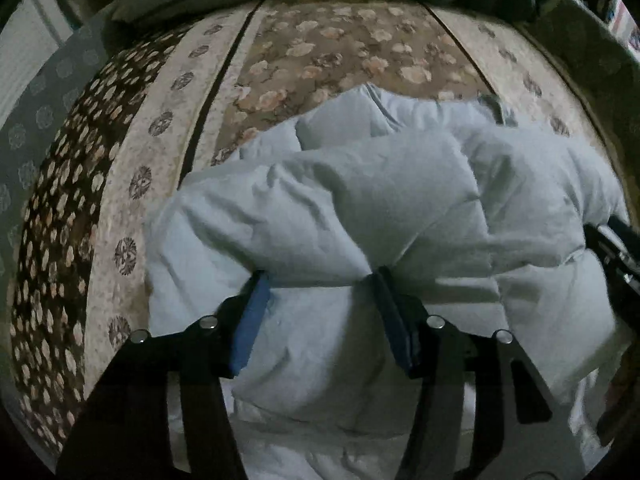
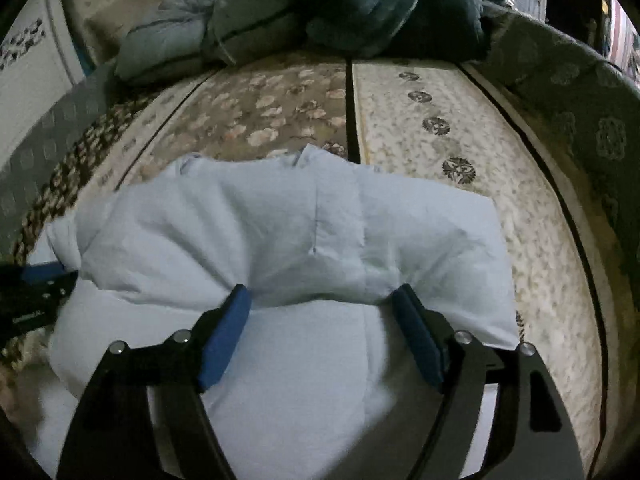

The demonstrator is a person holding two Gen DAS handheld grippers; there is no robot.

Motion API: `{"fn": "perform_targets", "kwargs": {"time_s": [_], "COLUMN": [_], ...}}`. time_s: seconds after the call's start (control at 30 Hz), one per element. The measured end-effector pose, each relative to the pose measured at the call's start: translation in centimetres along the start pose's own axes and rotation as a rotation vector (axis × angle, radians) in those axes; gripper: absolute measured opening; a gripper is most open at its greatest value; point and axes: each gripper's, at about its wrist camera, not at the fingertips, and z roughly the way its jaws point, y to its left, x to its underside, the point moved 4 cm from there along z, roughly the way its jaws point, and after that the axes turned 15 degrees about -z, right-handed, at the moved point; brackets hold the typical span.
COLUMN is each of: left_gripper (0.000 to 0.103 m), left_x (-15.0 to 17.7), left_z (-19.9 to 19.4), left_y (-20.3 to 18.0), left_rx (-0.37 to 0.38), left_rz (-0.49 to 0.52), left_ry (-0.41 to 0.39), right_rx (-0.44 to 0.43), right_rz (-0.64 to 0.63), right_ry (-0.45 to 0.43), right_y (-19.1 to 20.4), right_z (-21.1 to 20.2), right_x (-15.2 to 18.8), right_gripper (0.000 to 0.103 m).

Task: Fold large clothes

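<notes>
A pale blue puffy jacket lies bunched and folded over on a patterned bedspread. My left gripper points down at it, blue pads apart. Its tips are tucked under the edge of the jacket's upper fold, and padded cloth fills the gap between them without a clear pinch. In the right wrist view my right gripper stands wide apart at the near edge of the same jacket, tips against the fold, gripping nothing. Each gripper shows at the edge of the other's view: the right gripper and the left gripper.
Folded grey-blue bedding and a dark quilted bundle lie at the far end of the bed. A green patterned border runs along the right edge. On the left, the bedspread drops beside a white cabinet.
</notes>
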Motion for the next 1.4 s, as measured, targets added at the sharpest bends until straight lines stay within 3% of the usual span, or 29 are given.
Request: {"fn": "perform_targets", "kwargs": {"time_s": [0.3, 0.63, 0.73, 0.8, 0.87, 1.0, 1.17, 1.4], "left_gripper": [0.058, 0.061, 0.063, 0.071, 0.084, 0.085, 0.089, 0.094], "left_x": [-0.9, -2.6, -2.5, -2.1, -1.1, 1.2, 2.2, 1.8], "left_z": [3.7, 6.6, 5.1, 2.9, 1.0, 0.4, 3.8, 4.3], "left_y": [-0.5, -1.1, -0.3, 1.2, 2.9, 6.1, 8.6, 7.7], "left_rx": [0.033, -0.006, 0.017, 0.038, 0.035, -0.011, 0.042, -0.017], "left_rz": [-0.004, -0.014, -0.016, -0.029, -0.032, -0.065, -0.184, -0.104], "left_ry": [0.013, 0.074, 0.112, 0.083, 0.020, -0.015, 0.067, 0.034], "right_rx": [0.016, 0.012, -0.038, -0.070, -0.038, 0.043, 0.063, 0.061], "right_rz": [-0.010, -0.021, -0.010, 0.025, 0.019, 0.005, -0.039, -0.045], "right_ry": [-0.017, 0.082, 0.092, -0.028, -0.089, -0.066, -0.011, 0.067], "right_y": [-0.1, -0.5, -0.8, -1.6, -2.1, -2.6, -1.8, -2.3], "right_z": [2.5, 5.2, 2.8, -1.5, -4.3, -5.4, -3.2, 0.5], "right_x": [0.3, -1.0, -0.9, -0.1, 1.5, 5.0, 6.6, 6.6], "right_gripper": [0.081, 0.085, 0.085, 0.085, 0.085, 0.085, 0.087, 0.099]}}
